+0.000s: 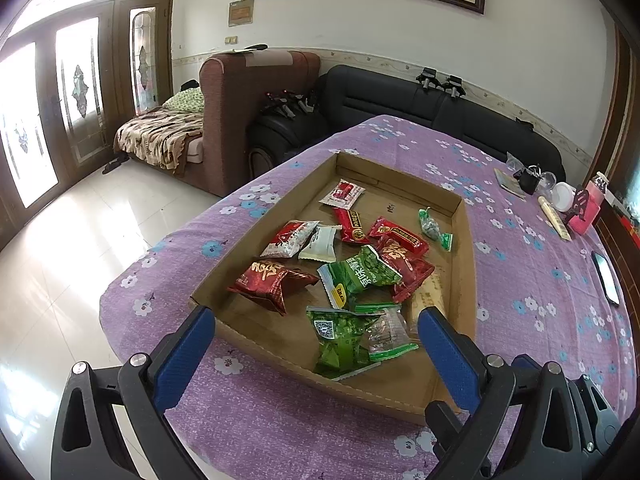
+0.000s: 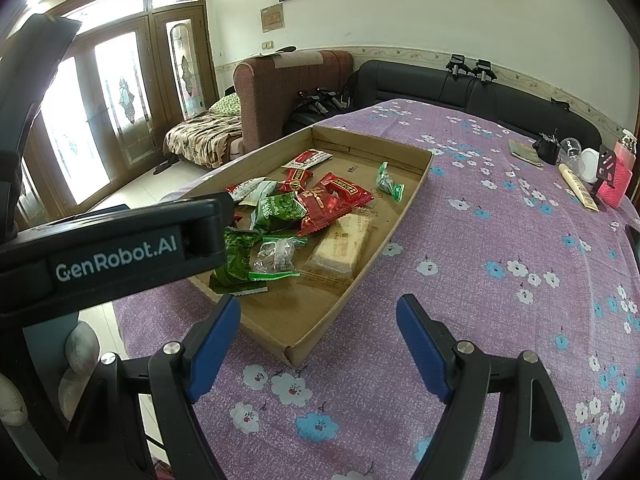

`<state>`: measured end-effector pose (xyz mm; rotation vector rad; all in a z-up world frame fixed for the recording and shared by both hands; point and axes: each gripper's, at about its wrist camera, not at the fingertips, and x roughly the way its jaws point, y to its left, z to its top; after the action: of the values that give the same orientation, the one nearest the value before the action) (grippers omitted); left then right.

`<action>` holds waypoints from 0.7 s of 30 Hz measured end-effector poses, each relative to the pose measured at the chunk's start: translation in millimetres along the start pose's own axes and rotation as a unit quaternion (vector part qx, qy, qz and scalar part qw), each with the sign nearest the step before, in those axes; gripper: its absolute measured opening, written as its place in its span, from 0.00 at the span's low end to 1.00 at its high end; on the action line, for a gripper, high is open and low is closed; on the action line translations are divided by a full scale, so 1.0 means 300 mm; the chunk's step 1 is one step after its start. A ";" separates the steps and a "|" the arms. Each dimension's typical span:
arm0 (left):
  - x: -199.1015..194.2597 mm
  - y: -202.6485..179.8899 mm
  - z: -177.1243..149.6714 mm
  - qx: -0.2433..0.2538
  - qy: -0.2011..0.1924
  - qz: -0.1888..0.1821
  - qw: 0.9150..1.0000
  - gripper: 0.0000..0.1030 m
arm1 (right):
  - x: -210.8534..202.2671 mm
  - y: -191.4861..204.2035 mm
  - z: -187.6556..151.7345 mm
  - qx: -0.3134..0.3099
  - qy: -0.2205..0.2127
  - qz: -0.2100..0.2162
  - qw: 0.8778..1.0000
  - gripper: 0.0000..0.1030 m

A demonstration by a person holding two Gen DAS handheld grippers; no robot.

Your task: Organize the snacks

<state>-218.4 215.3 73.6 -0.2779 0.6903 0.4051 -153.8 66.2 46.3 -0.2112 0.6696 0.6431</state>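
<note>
A shallow cardboard tray (image 1: 464,240) (image 2: 416,178) lies on the purple flowered tablecloth and holds several snack packets. Among them are red packets (image 1: 276,280) (image 2: 336,196), green pea packets (image 1: 360,276) (image 2: 280,210), a clear packet with green ends (image 1: 388,334) (image 2: 276,258) and a tan wafer bar (image 2: 340,246). My left gripper (image 1: 316,322) is open and empty, its blue fingers spread over the tray's near end. My right gripper (image 2: 318,312) is open and empty, just above the tray's near corner. The left gripper's black body (image 2: 120,244) crosses the right wrist view.
At the table's far right stand a pink holder (image 2: 618,184), a white jar (image 2: 590,164), a tube (image 2: 578,186) and a black clip (image 2: 548,148). A phone (image 1: 606,278) lies by the right edge. Sofas stand beyond the table; tiled floor is to the left.
</note>
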 end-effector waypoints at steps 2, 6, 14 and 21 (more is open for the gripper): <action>0.001 -0.002 -0.001 0.000 0.001 -0.001 1.000 1.00 | 0.000 0.000 0.000 0.000 0.000 0.000 1.000 0.78; 0.002 -0.006 -0.001 0.001 0.002 -0.003 1.000 1.00 | 0.000 0.001 0.001 0.000 0.000 0.000 1.000 0.78; 0.004 -0.007 0.001 0.003 0.005 -0.005 1.000 1.00 | -0.001 0.001 0.001 0.000 0.001 0.000 1.000 0.78; 0.008 -0.006 -0.001 0.001 0.007 -0.006 1.000 1.00 | 0.000 0.001 0.002 0.000 0.001 0.000 1.000 0.78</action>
<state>-216.1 214.1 72.0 -0.2830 0.7031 0.3907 -153.7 66.6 46.9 -0.2111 0.6714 0.6431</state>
